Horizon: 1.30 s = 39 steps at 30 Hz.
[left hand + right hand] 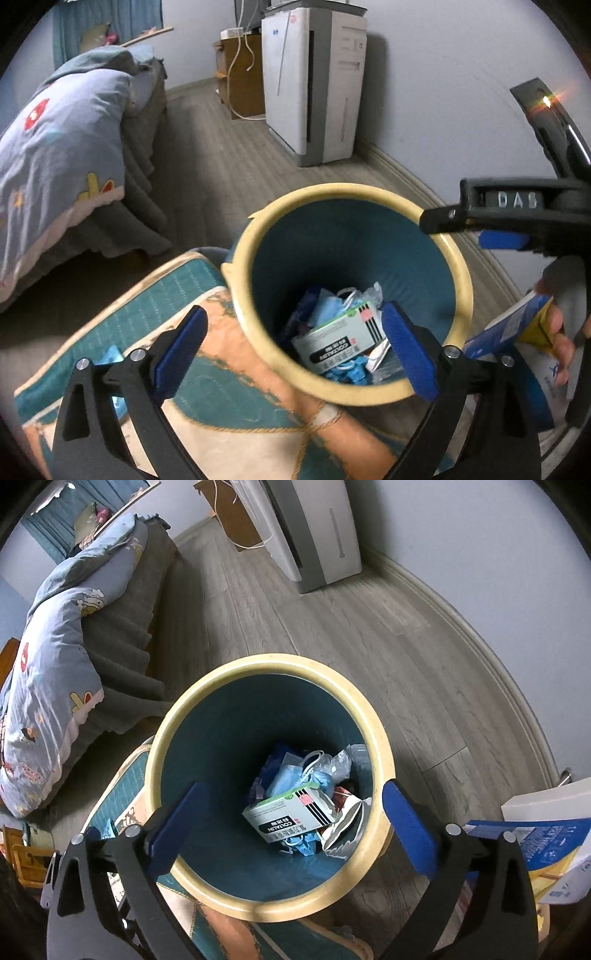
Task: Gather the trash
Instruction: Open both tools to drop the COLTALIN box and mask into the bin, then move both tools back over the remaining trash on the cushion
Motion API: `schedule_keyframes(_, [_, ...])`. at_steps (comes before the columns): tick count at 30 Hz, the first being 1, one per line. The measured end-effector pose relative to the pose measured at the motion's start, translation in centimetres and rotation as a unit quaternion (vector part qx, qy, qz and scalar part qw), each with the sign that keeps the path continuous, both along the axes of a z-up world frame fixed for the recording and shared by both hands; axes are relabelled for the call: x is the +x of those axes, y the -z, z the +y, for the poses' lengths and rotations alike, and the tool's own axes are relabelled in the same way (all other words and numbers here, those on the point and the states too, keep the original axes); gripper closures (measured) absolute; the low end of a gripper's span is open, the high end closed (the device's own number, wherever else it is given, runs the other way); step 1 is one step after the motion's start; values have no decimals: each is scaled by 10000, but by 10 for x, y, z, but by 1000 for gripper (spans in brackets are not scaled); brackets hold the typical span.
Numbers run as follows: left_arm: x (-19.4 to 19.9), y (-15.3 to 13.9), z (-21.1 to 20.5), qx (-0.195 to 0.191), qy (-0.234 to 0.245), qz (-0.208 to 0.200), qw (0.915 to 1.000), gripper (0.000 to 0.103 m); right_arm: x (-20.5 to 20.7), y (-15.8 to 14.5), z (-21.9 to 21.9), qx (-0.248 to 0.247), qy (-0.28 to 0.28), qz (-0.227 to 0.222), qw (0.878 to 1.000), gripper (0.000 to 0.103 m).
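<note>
A blue waste bin with a cream rim [463, 266] [380, 738] stands on the floor, partly on a rug. Inside lie a white-green box [341, 338] [291, 812], blue face masks [286, 775], clear plastic and a white wrapper [345, 823]. My left gripper [295, 354] is open and empty, held above the bin's near left rim. My right gripper [291, 821] is open and empty, straight over the bin's mouth. The right gripper's body [517, 210] shows at the right of the left wrist view.
A teal and orange rug [207, 402] lies under the bin with a small blue scrap [110, 356] on it. A bed with a blue quilt [55, 147] is at left. A white air purifier [310, 85] stands by the wall. Blue books [535, 838] lie at right.
</note>
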State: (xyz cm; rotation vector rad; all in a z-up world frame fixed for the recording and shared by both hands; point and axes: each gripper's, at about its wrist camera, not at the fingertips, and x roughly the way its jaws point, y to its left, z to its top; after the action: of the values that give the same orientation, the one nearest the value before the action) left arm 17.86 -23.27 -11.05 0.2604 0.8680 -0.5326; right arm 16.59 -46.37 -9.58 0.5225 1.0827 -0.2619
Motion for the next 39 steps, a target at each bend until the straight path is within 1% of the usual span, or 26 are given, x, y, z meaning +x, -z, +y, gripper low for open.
schedule_keyframes(10, [-13, -14, 41, 58, -302, -115, 9995, 8, 3, -19, 29, 69, -244, -136, 9996, 6])
schedule_keyframes(17, [-26, -23, 73, 165, -495, -224, 9984, 7, 6, -20, 53, 120, -335, -55, 9994, 6])
schedule_keyframes(25, [-34, -27, 110, 293, -692, -294, 9967, 7, 15, -21, 91, 99, -611, -26, 9981, 6])
schedule_keyframes(39, [-39, -29, 176, 245, -1152, -224, 9928, 7, 26, -13, 147, 42, -926, 107, 9956, 6])
